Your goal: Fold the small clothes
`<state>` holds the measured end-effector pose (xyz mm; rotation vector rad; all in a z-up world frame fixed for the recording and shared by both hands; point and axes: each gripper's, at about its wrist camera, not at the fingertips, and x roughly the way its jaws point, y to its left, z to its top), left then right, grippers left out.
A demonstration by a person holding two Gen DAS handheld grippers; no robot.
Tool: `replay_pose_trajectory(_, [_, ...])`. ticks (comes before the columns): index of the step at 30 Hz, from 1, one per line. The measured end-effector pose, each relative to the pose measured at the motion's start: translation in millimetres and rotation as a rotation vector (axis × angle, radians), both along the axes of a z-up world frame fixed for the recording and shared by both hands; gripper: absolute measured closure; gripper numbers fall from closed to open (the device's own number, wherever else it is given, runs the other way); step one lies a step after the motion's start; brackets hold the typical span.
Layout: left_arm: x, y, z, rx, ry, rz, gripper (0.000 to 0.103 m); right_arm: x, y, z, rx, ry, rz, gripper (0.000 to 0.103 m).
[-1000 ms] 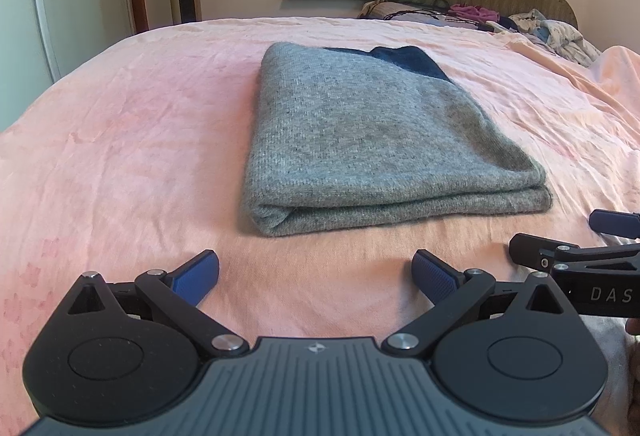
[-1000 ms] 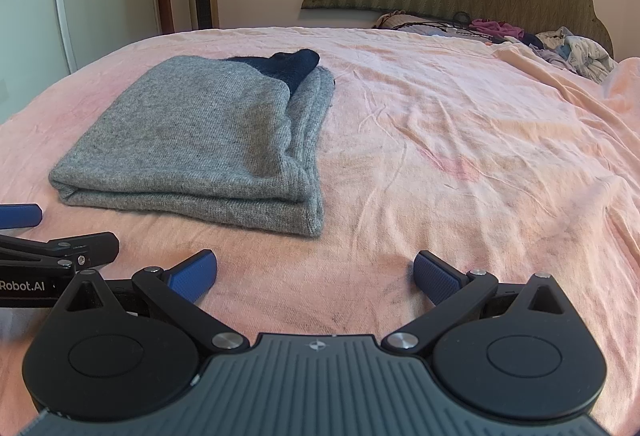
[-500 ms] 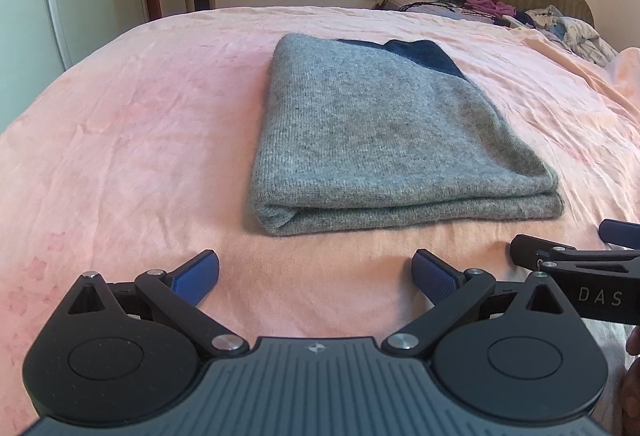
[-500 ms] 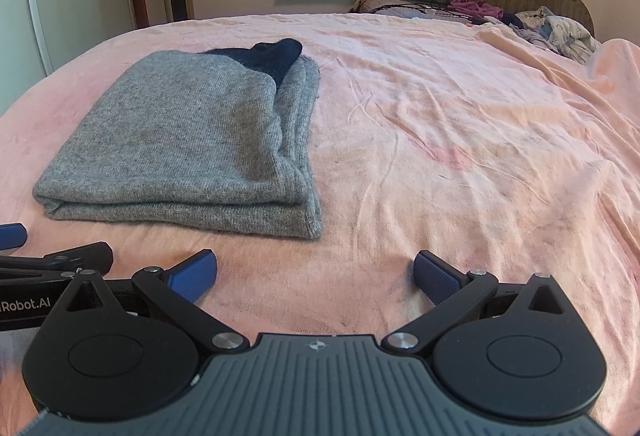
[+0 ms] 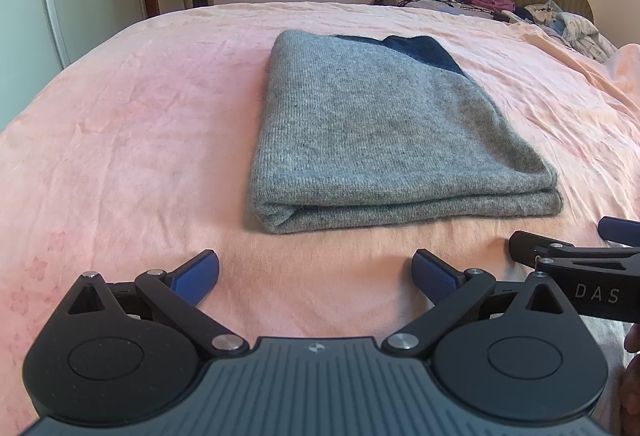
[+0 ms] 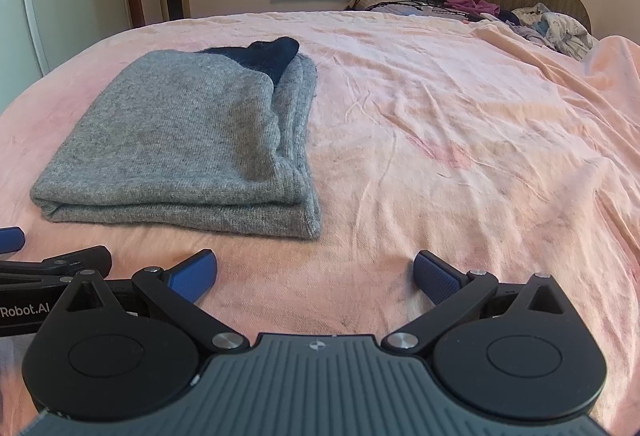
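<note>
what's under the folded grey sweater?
The grey sweater lies folded flat on the pink bedsheet, and a dark navy piece pokes out at its far end. Anything else between the layers is covered.

Black tool, blue ribbed pads

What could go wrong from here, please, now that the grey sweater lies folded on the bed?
1. The grey sweater has stacked edges along its right side; lifting one layer may undo the fold.
2. The dark blue part pokes out at the far end and could slip further.
3. Both open hand-held grippers, left and right, sit close together and might collide.
</note>
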<state>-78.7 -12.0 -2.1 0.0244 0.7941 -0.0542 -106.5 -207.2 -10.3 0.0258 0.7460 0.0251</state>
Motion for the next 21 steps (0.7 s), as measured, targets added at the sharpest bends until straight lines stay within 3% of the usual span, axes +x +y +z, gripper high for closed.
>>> replay_pose_trajectory(21, [1.7, 0.6, -0.4, -0.003, 0.001, 0.001, 0.000, -1.7, 0.0, -0.6, 0.000, -0.006, -0.001, 0.000])
